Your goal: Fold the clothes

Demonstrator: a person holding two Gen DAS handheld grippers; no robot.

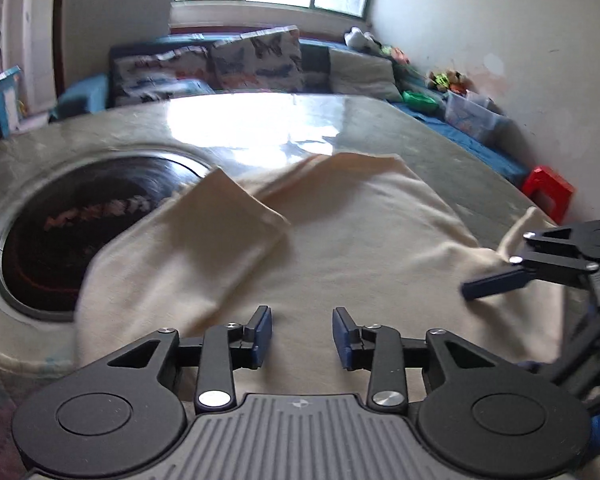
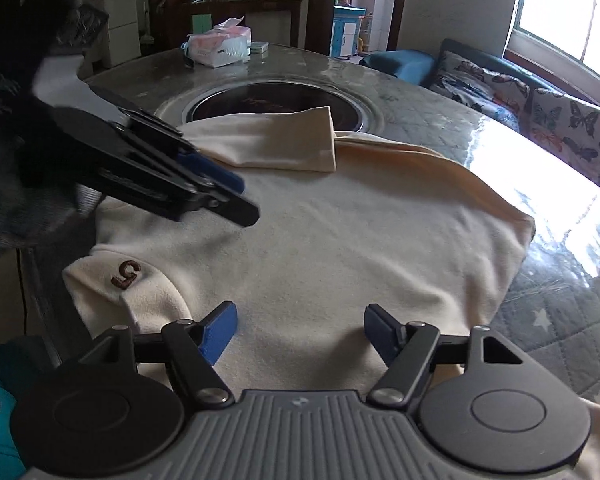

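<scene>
Left gripper [image 1: 302,336]: jaws spread apart, nothing between them, held just above the cream sweater [image 1: 340,248]. Right gripper [image 2: 298,334]: jaws likewise spread wide and empty, over the same garment. In the left wrist view the right gripper sits at 3 o'clock, near the sweater's edge; in the right wrist view the left gripper sits at 10 o'clock, above the garment.

The sweater [image 2: 340,240] lies spread on the table [image 1: 440,148], directly ahead of both tools. A sleeve [image 2: 276,144] is folded across its far part at 12 o'clock in the right wrist view. A brown "5" mark [image 2: 127,274] shows on a fold at 9 o'clock. The sleeve's far end overlaps the round dark recess [image 2: 276,106] set in the table centre.

Beyond, at 11 o'clock in the right wrist view, a tissue pack [image 2: 220,46] stands on the table with tissue showing from its top. In the left wrist view, at 2 o'clock, a clear plastic bin [image 1: 474,116] sits by the wall; contents cannot be made out.
</scene>
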